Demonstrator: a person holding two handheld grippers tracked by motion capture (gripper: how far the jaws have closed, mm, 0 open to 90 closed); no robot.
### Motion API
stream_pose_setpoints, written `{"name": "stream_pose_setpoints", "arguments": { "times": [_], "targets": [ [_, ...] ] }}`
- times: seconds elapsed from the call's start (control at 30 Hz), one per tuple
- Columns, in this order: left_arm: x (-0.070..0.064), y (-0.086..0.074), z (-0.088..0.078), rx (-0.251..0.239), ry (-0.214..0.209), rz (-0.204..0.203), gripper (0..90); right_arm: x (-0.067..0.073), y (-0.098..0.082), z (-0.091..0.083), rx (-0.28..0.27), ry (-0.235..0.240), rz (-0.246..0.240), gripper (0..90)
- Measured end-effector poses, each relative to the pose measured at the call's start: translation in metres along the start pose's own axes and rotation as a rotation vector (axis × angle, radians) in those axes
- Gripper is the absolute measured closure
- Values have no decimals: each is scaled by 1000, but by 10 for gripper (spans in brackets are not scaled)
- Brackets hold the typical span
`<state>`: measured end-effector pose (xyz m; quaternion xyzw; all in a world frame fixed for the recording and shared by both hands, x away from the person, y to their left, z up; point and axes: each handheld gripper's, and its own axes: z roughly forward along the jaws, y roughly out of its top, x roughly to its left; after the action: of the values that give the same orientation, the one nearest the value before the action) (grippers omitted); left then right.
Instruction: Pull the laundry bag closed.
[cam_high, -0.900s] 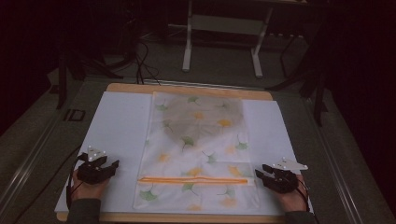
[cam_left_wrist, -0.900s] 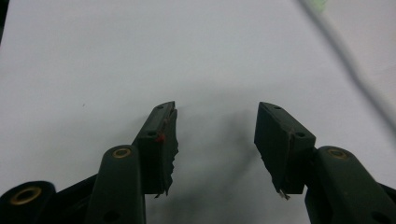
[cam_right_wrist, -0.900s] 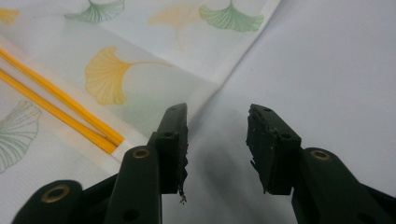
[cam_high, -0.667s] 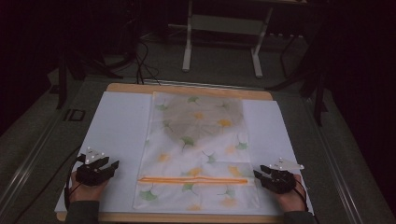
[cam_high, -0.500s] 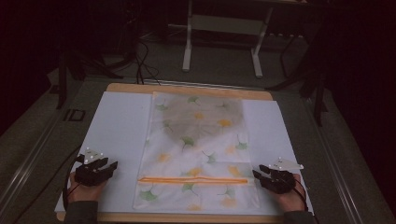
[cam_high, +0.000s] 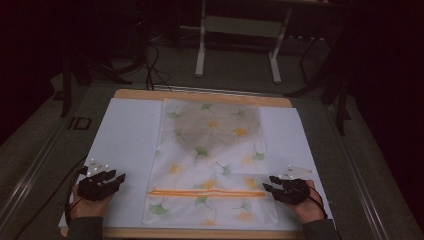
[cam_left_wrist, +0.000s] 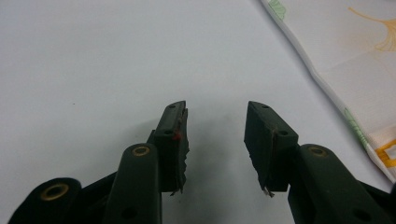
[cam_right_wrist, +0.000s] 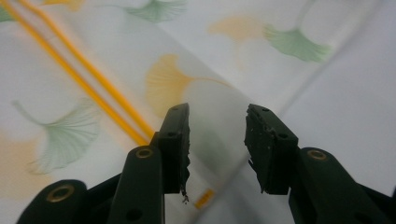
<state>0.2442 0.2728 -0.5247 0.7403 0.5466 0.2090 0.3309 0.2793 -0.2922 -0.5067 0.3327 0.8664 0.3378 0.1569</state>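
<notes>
My left gripper has its jaws apart with nothing between them but the bare white sheet; in its own view the cloth lies off to the right, its hemmed edge running diagonally, apart from the jaws. My right gripper is also spread wide and grips nothing; its jaws hang over the cloth's edge, where the orange stripe runs diagonally and ends just by the left jaw. I cannot tell whether the tips touch the fabric. From the high view, the left gripper sits on the sheet near the cloth's near left side, with a gap between them, and the right gripper sits at the cloth's near right edge, at the stripe's end. The cloth, printed with green and yellow leaves, lies flat in the middle of the table, its long axis running from me toward the far edge; the stripe crosses it side to side near my end.
</notes>
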Motion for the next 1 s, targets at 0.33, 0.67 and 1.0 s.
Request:
{"name": "stream_pose_setpoints", "arguments": {
  "times": [0.33,0.67,1.0],
  "targets": [
    [-3,-1,2,12,-9,18,595,13,23,11,33,65,-87,583],
    [-1,-1,1,2,-31,10,597,27,38,27,60,96,-137,581],
    [-4,0,3,19,-10,42,599,42,60,38,88,129,-219,578]
  ]
}}
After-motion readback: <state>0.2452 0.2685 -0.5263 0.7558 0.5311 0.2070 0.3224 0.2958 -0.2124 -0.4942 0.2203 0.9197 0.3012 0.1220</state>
